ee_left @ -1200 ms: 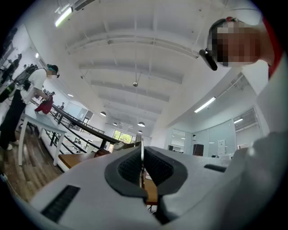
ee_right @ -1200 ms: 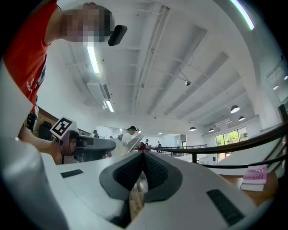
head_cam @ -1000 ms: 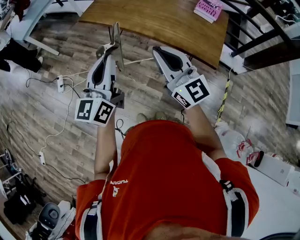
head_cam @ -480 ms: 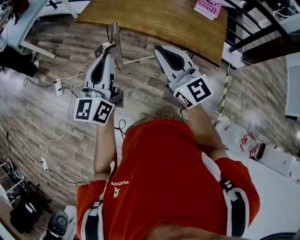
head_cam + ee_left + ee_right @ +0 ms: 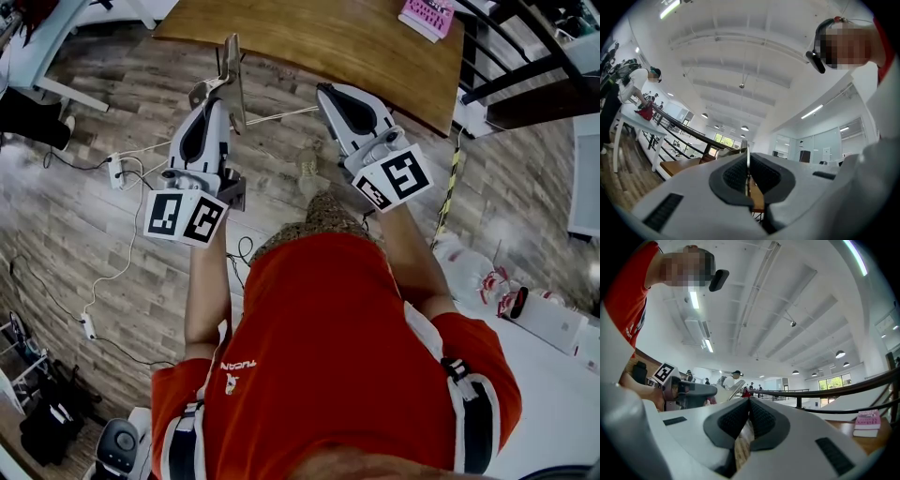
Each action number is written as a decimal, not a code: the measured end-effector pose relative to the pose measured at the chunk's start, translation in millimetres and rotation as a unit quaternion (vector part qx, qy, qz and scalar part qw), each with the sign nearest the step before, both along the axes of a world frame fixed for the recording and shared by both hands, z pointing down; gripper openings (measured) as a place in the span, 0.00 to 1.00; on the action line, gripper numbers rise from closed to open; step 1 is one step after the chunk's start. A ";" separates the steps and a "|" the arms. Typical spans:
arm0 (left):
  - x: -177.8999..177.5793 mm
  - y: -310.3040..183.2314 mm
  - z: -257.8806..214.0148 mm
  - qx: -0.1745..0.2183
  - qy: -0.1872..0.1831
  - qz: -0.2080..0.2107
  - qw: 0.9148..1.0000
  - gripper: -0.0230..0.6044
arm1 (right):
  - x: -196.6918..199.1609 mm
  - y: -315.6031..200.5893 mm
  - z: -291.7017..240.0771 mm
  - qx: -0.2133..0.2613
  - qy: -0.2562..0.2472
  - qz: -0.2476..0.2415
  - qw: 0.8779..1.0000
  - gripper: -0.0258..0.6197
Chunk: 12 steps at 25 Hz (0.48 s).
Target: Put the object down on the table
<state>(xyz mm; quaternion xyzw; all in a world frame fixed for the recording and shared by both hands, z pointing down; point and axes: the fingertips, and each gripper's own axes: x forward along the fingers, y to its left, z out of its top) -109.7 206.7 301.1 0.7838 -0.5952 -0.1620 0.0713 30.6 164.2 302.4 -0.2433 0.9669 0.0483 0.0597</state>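
Note:
In the head view my left gripper is shut on a thin flat grey sheet that stands on edge above the wooden floor, just short of the brown wooden table. The left gripper view shows the sheet's edge pinched between the dark pads. My right gripper is beside it to the right, shut with nothing between its pads. The right gripper view also shows the left gripper and the tilted sheet.
A pink book lies on the table's far right corner and shows in the right gripper view as well, pink book. Cables and a power strip lie on the floor at left. A dark railing runs at the right.
The table has come slightly nearer and both grippers sit a little higher in the head view. A foot now shows between the grippers. Both grips are unchanged.

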 end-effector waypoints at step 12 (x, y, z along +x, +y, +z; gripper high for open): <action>-27.0 -105.9 7.5 -0.016 -0.020 -0.003 1.000 0.05 | -29.5 -106.6 12.6 0.002 -0.007 -0.006 1.000 0.08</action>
